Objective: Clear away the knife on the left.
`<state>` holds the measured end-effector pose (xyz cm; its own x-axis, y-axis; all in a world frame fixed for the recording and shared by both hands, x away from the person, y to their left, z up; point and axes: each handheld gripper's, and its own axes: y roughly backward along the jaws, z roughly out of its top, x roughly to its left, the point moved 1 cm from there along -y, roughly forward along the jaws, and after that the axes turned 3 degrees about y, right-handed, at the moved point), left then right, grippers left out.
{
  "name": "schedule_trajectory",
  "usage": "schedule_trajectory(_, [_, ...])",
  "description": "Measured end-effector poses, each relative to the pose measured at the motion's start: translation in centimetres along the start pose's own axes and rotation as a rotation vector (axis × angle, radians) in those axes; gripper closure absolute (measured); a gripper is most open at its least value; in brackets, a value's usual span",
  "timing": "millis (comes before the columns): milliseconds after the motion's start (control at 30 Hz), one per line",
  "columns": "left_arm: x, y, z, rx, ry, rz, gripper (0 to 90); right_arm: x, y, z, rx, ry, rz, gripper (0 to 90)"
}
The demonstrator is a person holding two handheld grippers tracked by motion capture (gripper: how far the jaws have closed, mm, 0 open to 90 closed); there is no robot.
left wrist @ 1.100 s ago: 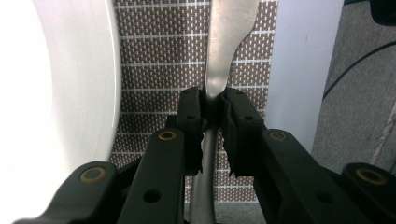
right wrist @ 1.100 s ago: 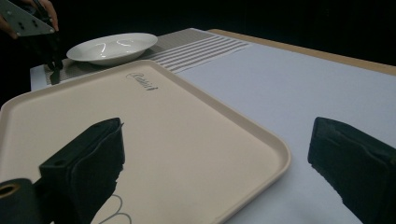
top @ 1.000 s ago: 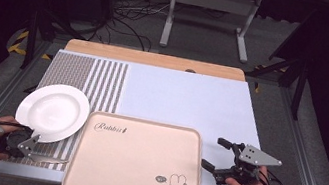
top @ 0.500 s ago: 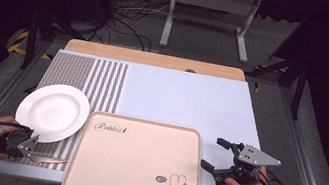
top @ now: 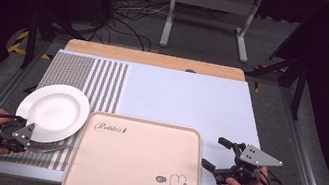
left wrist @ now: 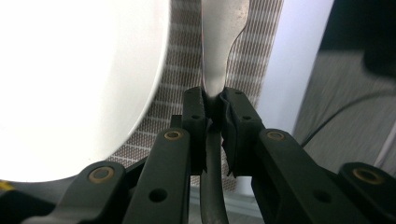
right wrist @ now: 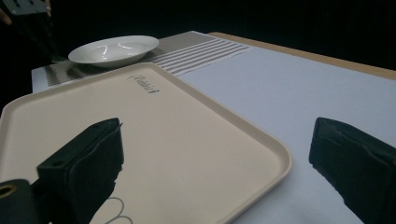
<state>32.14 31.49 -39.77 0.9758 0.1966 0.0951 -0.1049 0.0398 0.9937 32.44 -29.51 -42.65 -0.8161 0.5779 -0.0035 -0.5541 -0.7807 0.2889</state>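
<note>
The left hand-held gripper (top: 28, 136) is closed on the handle of a silver metal utensil (top: 49, 147), which points right toward the beige rectangular plastic tray (top: 140, 162), just below the round white plate (top: 53, 110). The right hand-held gripper (top: 218, 160) is open.

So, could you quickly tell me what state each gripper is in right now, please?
Left gripper: closed on the handle of a metal utensil, beside the white plate.
Right gripper: open, holding nothing, by the beige tray.

left claw (top: 34, 144) | raised slightly since earlier | metal utensil (left wrist: 219, 51) lifted with it
</note>
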Motion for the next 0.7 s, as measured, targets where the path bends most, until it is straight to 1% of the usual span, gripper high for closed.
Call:
schedule_trajectory(33, [0.0, 0.3, 0.1, -0.012, 0.02, -0.002, 80.2, 0.0, 0.0, 0.0, 0.0, 0.0, 0.0, 3.8])
schedule_trajectory(67, [0.1, 0.5, 0.3, -0.019, 0.028, 0.003, 80.2, 0.0, 0.0, 0.0, 0.0, -0.001, -0.001, 3.8])
schedule_trajectory(100, [0.1, 0.8, 0.5, -0.032, 0.046, -0.003, 80.2, 0.0, 0.0, 0.0, 0.0, -0.003, -0.002, 3.7])
schedule_trajectory(133, [0.2, 1.1, 0.7, -0.053, 0.084, -0.001, 80.2, 0.0, -0.1, 0.0, 0.003, -0.004, -0.001, 3.7])
schedule_trajectory(167, [0.2, 1.1, 0.7, -0.053, 0.084, -0.001, 80.2, 0.0, -0.1, 0.0, 0.003, -0.004, -0.001, 3.7])
schedule_trajectory(233, [0.5, 1.6, 0.9, -0.082, 0.123, -0.018, 80.2, 0.0, -0.2, 0.0, 0.01, 0.0, -0.002, 3.7])
schedule_trajectory(267, [0.9, 2.1, 1.2, -0.115, 0.161, -0.035, 80.2, 0.0, -0.2, -0.1, 0.013, 0.001, -0.003, 3.7])
schedule_trajectory(300, [0.9, 2.1, 1.2, -0.115, 0.161, -0.035, 80.2, 0.0, -0.2, -0.1, 0.013, 0.001, -0.003, 3.7])
schedule_trajectory(333, [1.0, 2.4, 1.5, -0.135, 0.205, -0.053, 80.2, 0.0, -0.2, -0.1, 0.014, -0.001, -0.004, 3.7])
schedule_trajectory(367, [1.2, 2.5, 1.6, -0.142, 0.233, -0.067, 80.2, 0.0, -0.2, -0.1, 0.014, -0.001, -0.003, 3.7])
schedule_trajectory(400, [1.2, 2.6, 1.8, -0.141, 0.268, -0.095, 80.1, 0.0, -0.2, -0.1, 0.014, -0.002, -0.003, 3.7])
schedule_trajectory(467, [1.3, 2.8, 2.5, -0.139, 0.316, -0.11, 80.1, -0.1, -0.1, -0.1, 0.018, -0.004, -0.001, 3.6])
schedule_trajectory(533, [1.3, 3.0, 3.0, -0.147, 0.336, -0.121, 80.2, -0.1, -0.1, -0.2, 0.023, -0.005, -0.003, 3.5])
schedule_trajectory(633, [1.2, 3.4, 3.8, -0.176, 0.367, -0.123, 80.2, -0.2, -0.1, -0.3, 0.027, -0.006, -0.002, 3.4])
schedule_trajectory(667, [1.2, 3.5, 4.1, -0.183, 0.366, -0.116, 80.2, -0.1, -0.1, -0.3, 0.026, -0.006, -0.003, 3.5])
schedule_trajectory(700, [1.1, 3.6, 4.4, -0.187, 0.38, -0.124, 80.2, -0.1, -0.1, -0.3, 0.025, -0.005, -0.002, 3.5])
